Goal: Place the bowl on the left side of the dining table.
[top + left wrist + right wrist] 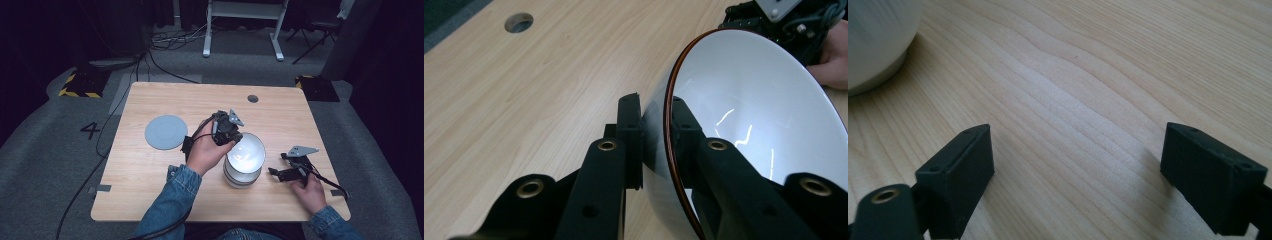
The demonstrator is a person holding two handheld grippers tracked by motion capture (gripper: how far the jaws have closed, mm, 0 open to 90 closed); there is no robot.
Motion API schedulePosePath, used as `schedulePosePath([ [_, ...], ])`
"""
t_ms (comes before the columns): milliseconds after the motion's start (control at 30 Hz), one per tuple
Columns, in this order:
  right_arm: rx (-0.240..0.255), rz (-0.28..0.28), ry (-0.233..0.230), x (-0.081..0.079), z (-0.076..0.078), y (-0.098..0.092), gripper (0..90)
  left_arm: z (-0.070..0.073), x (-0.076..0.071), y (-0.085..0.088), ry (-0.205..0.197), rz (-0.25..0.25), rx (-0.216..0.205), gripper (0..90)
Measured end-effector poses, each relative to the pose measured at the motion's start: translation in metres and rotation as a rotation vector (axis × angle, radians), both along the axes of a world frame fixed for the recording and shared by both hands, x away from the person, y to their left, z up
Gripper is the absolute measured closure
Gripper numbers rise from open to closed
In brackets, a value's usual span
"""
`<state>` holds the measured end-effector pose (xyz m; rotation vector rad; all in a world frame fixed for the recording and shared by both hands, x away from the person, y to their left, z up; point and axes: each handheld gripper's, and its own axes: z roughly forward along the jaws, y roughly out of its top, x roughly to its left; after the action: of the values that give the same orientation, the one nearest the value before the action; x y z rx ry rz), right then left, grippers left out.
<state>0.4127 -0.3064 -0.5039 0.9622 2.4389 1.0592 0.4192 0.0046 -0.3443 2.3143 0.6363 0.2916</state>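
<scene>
High view: I see a light wooden bench with a stack of white bowls just right of the frame's centre. The top bowl sits tilted on the stack, its glossy inside facing up and toward the lower right. My left gripper reaches in from the lower middle of the frame, held in the person's left hand, and meets the top bowl at its upper left edge. A flat grey round lid or plate lies well apart at centre left. A small round hole marks the bench near its far edge. My right gripper rests low at the lower right, held by the right hand, just beside the stack and not touching it.

Left gripper view: the jaws are clamped on the rim of the top bowl, one jaw on the outer wall, the other inside; the rim shows a thin brown line.

Right gripper view: the jaws stand wide apart with bare wood between them; the base of the stack shows at the upper left.
</scene>
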Motion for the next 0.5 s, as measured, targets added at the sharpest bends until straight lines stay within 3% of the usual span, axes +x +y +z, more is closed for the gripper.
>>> schedulePosePath([
  [333,0.0,0.0,0.0,0.0,0.0,0.0,13.8,0.02,0.007,0.006,-0.021,0.001,-0.012,79.7],
  [500,0.0,0.0,0.0,0.0,0.0,0.0,13.8,0.024,0.009,0.008,-0.041,0.004,0.006,79.8],
])
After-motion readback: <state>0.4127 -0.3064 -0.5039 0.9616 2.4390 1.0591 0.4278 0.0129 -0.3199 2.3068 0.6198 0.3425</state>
